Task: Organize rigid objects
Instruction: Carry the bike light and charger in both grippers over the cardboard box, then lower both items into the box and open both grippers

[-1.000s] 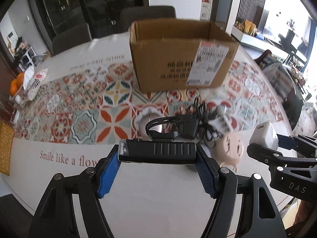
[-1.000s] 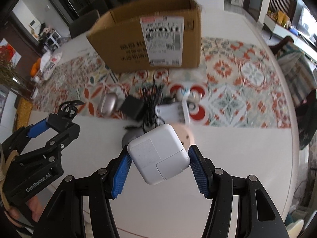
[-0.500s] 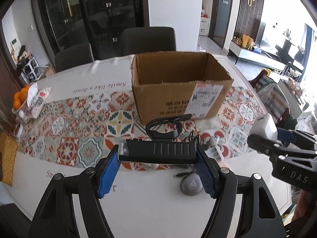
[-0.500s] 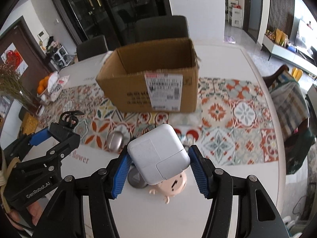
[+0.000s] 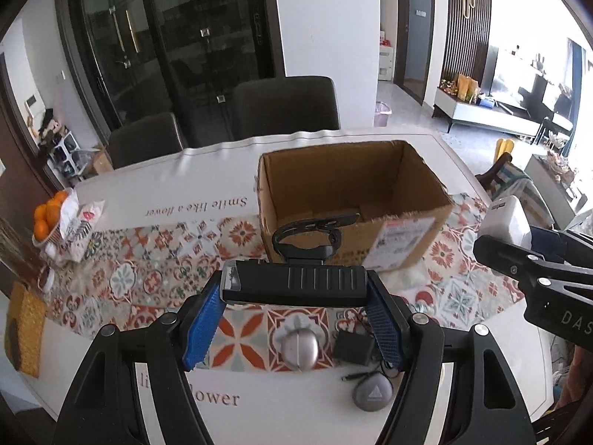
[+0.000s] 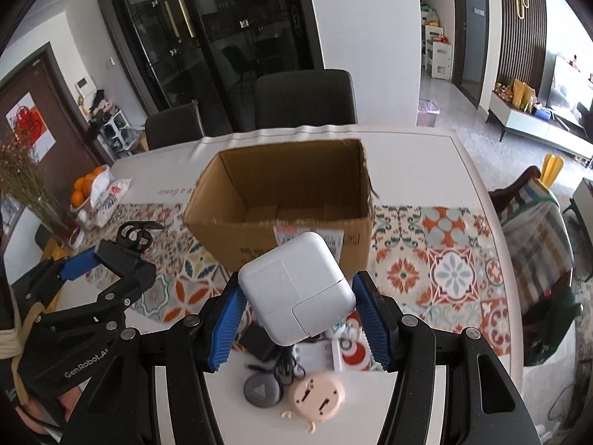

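Left claw (image 5: 294,313) grips a black ribbed bar-shaped light (image 5: 294,284); right claw (image 6: 298,320) clamps a white square plastic charger (image 6: 296,293), centre-frame below the open brown cardboard box (image 6: 281,200).

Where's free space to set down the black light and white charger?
The cardboard box looks empty. Bare patterned cloth right of it, and white table behind its left. Crowded: the gadget pile below the hand-held grippers.

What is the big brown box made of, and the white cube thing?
The box looks like matte corrugated cardboard: brown, with ragged cut edges. The white power adapter looks like smooth, slightly glossy hard plastic, with rounded corners and fine seams.
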`<act>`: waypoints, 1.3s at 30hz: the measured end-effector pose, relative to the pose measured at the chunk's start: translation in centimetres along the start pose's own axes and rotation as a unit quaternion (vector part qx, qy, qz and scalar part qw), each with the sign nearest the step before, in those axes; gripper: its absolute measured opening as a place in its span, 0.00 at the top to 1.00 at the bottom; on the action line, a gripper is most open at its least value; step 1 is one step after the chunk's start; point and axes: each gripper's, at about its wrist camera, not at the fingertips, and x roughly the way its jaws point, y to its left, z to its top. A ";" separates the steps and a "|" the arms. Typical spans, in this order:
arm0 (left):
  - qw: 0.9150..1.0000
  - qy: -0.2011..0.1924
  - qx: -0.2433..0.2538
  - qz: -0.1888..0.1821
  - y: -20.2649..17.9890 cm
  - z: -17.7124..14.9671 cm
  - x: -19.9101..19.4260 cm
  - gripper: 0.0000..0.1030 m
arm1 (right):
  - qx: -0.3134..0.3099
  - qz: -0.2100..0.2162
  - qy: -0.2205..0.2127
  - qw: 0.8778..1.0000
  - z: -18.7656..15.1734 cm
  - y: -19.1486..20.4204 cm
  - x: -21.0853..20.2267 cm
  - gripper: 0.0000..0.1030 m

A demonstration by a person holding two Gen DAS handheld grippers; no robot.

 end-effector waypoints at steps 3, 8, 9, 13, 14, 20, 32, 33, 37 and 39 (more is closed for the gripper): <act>1.000 -0.003 -0.001 -0.008 0.1 1.1 0.0 0.30 | -0.001 0.003 -0.003 1.000 1.2 0.0 0.2 0.43; 1.000 -0.018 0.006 -0.005 0.1 3.1 0.0 0.30 | -0.016 -0.008 -0.017 1.000 3.4 0.4 0.2 0.43; 1.000 -0.019 0.008 -0.004 0.1 3.6 0.1 0.30 | -0.017 -0.009 -0.020 1.000 3.7 0.5 0.2 0.43; 1.000 -0.022 0.010 0.005 0.2 5.0 0.9 0.30 | -0.023 -0.014 -0.027 0.999 5.5 0.4 0.5 0.43; 1.000 -0.021 0.011 0.006 0.3 5.5 1.2 0.30 | -0.025 -0.016 -0.027 0.999 5.9 0.4 0.6 0.43; 1.000 -0.005 0.010 0.007 0.5 7.4 3.3 0.30 | -0.023 -0.021 -0.017 0.999 8.0 0.1 2.2 0.43; 0.998 0.057 0.005 -0.014 0.5 10.0 8.8 0.30 | -0.022 -0.037 0.024 0.999 10.4 -0.5 6.7 0.43; 0.998 0.063 0.006 -0.014 0.4 10.1 9.5 0.30 | -0.020 -0.038 0.027 0.999 10.4 -0.7 7.0 0.43; 0.997 0.076 0.009 -0.014 0.1 10.2 11.0 0.30 | -0.010 -0.042 0.040 0.998 10.5 -1.4 8.3 0.43; 0.997 0.076 0.011 -0.011 -0.2 10.4 11.6 0.30 | -0.007 -0.044 0.045 0.998 10.6 -1.7 8.7 0.43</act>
